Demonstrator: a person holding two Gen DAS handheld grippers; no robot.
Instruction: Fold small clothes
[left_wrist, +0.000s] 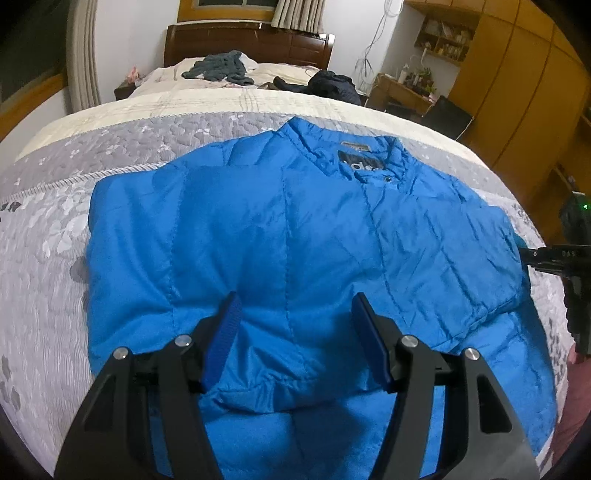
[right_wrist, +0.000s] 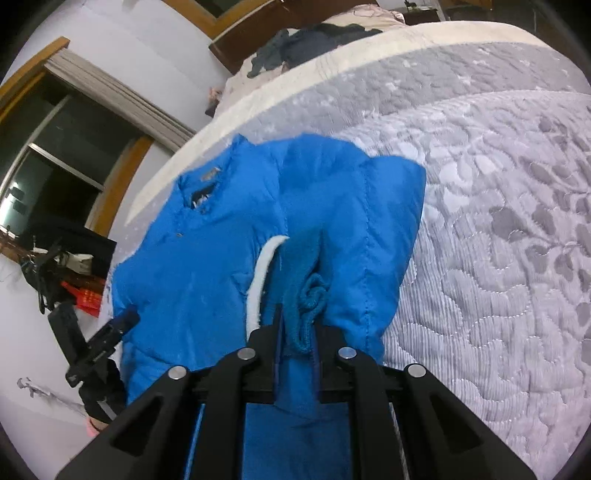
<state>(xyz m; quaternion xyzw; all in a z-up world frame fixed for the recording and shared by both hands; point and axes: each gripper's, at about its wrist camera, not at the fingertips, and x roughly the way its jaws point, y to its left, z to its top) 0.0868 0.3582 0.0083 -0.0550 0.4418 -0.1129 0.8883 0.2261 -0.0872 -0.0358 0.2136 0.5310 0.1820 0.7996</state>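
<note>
While the small bright-blue quilted puffer jacket (left_wrist: 295, 236) lies front-up across the middle of the left wrist frame on the grey-and-white floral quilted bedspread (left_wrist: 48, 258), one sleeve already looks folded across the chest, ending in a cuff at lower centre. At the bottom of that frame the left gripper (left_wrist: 293, 339), its blue-padded fingers spread wide, hovers over this sleeve, gripping nothing. At the lower centre of the right wrist frame the right gripper (right_wrist: 297, 332) is clenched on the blue ribbed knit cuff (right_wrist: 306, 299) of the other sleeve, raised off the bed. By my reading the fold is roughly a third done: this second sleeve must come across, then the body folded up
</note>
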